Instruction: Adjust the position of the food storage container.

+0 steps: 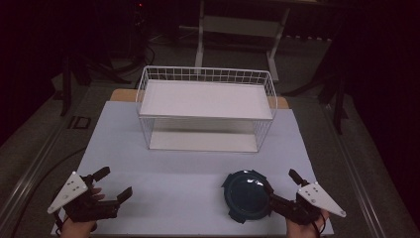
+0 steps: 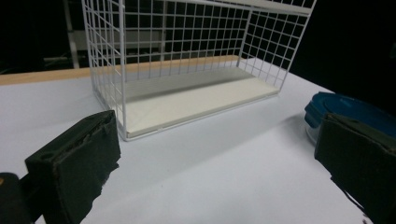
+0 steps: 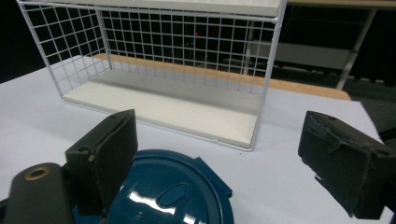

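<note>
A round dark-blue lidded container [image 1: 246, 197] lies on the white table near the front right. My right gripper [image 1: 282, 186] stands open just to its right, with one jaw at the container's rim. In the right gripper view the blue lid [image 3: 173, 191] lies low between the spread jaws, nearer the left one. My left gripper [image 1: 115, 184] is open at the front left, nothing between its jaws. In the left gripper view the container [image 2: 348, 111] peeks out behind the right jaw. A white wire shelf rack [image 1: 206, 107] stands at the table's middle back.
The rack [image 2: 187, 65] has a white top board [image 1: 205, 99] and a white bottom board [image 3: 163, 109], open towards me. The white table surface [image 1: 173, 173] stretches between the rack and both grippers. A wooden edge [image 1: 121, 94] shows behind the rack. Dark floor and stands lie beyond.
</note>
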Available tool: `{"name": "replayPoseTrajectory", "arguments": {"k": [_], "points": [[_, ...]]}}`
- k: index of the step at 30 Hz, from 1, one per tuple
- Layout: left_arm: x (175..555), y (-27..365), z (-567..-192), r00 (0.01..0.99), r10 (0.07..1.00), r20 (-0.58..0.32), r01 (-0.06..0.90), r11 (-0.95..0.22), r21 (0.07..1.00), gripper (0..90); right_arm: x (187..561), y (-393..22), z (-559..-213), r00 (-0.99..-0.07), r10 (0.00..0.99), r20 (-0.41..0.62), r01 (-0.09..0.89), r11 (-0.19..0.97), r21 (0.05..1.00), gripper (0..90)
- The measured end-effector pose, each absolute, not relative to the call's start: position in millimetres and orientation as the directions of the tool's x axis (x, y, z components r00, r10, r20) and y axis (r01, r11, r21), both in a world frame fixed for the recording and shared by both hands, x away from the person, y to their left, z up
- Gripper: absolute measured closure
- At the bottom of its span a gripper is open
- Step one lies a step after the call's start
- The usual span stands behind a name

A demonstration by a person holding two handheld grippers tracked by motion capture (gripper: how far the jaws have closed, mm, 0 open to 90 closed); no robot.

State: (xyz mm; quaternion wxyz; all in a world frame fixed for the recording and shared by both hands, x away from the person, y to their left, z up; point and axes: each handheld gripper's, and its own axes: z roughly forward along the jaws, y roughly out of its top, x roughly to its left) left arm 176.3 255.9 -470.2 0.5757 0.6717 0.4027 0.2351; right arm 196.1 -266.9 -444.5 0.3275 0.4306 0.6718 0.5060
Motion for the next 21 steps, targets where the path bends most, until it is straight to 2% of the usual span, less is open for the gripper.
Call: {"name": "replayPoseTrajectory", "arguments": {"k": [10, 16, 21], "points": [[176, 255, -468, 0.571, 0.81, -0.134, 0.257, -0.022, 0.966, 0.3, 187, -265, -429, -0.449, 0.893, -0.012, 0.232, 0.13, 0.964, 11.7], [177, 258, -469, 0.572, 0.806, -0.151, 0.264, -0.007, 0.964, 0.3, 189, -261, -411, -0.526, 0.85, 0.037, 0.261, 0.12, 0.958, 11.5], [177, 257, -469, 0.574, 0.805, -0.15, 0.264, -0.009, 0.965, 0.3, 191, -260, -403, -0.571, 0.82, 0.038, 0.286, 0.156, 0.946, 11.5]]}}
